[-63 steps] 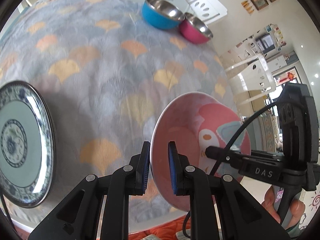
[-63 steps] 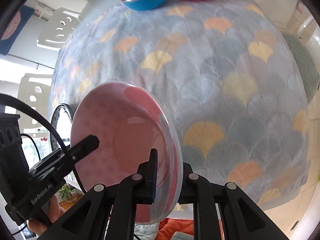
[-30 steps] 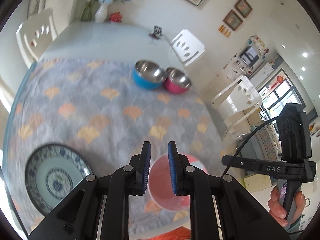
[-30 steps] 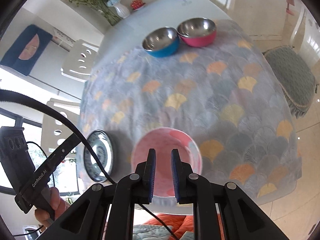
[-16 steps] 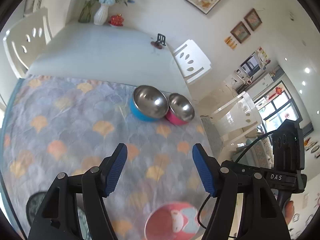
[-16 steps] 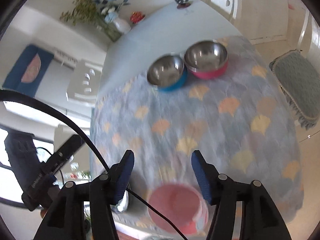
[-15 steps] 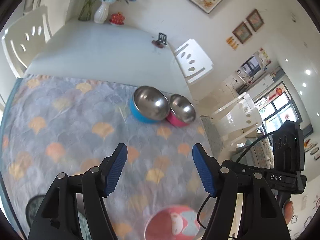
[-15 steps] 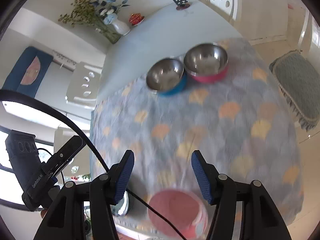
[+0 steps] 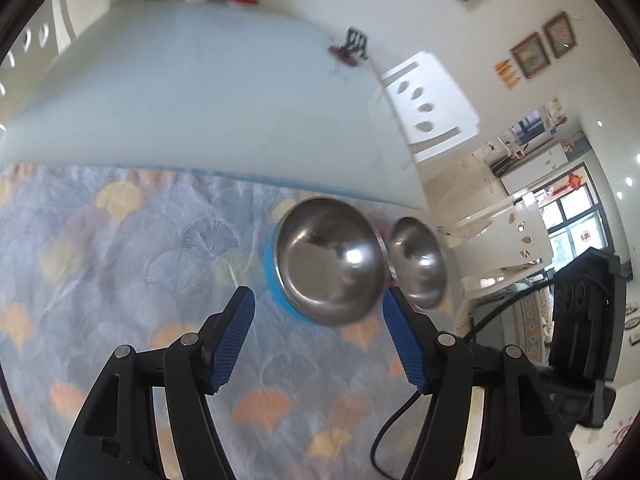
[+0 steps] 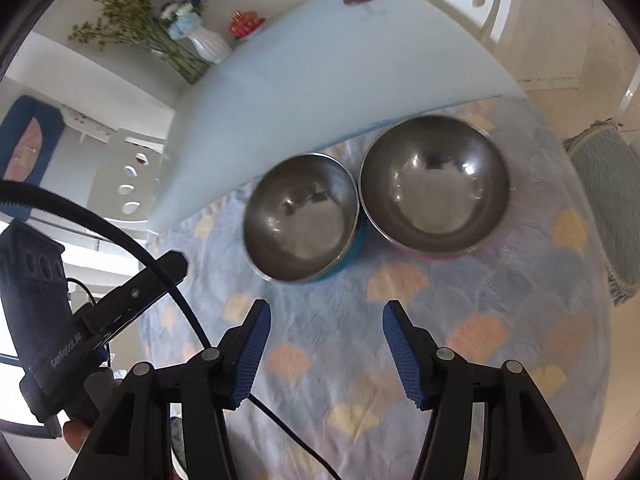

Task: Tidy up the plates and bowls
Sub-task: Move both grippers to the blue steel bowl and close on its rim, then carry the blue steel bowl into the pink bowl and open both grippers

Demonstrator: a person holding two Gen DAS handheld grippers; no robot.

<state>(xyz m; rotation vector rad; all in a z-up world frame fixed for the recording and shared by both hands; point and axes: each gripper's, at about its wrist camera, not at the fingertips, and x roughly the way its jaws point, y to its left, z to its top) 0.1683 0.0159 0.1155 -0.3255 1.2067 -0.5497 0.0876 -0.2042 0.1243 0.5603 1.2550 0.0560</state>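
Note:
Two steel-lined bowls stand side by side on the patterned tablecloth. The blue-walled bowl [image 9: 328, 268] [image 10: 302, 222] is on the left, the pink-walled bowl [image 9: 418, 266] [image 10: 434, 188] touches it on the right. My left gripper [image 9: 318, 334] is open and empty, just short of the blue bowl. My right gripper [image 10: 324, 346] is open and empty, a little short of both bowls. The pink plate and the blue-patterned plate are out of view.
The tablecloth [image 9: 120, 280] [image 10: 500, 340] with fan shapes covers the near half of the pale table [image 9: 200, 100]. A white vase [image 10: 210, 46], a red ornament [image 10: 246, 24] and a phone stand [image 9: 354, 46] sit at the far end. White chairs [image 9: 432, 104] stand around.
Both grippers let go of the pink plate, rose, opened wide and moved forward over the table. The two steel bowls are now close in front; both plates have dropped out of view.

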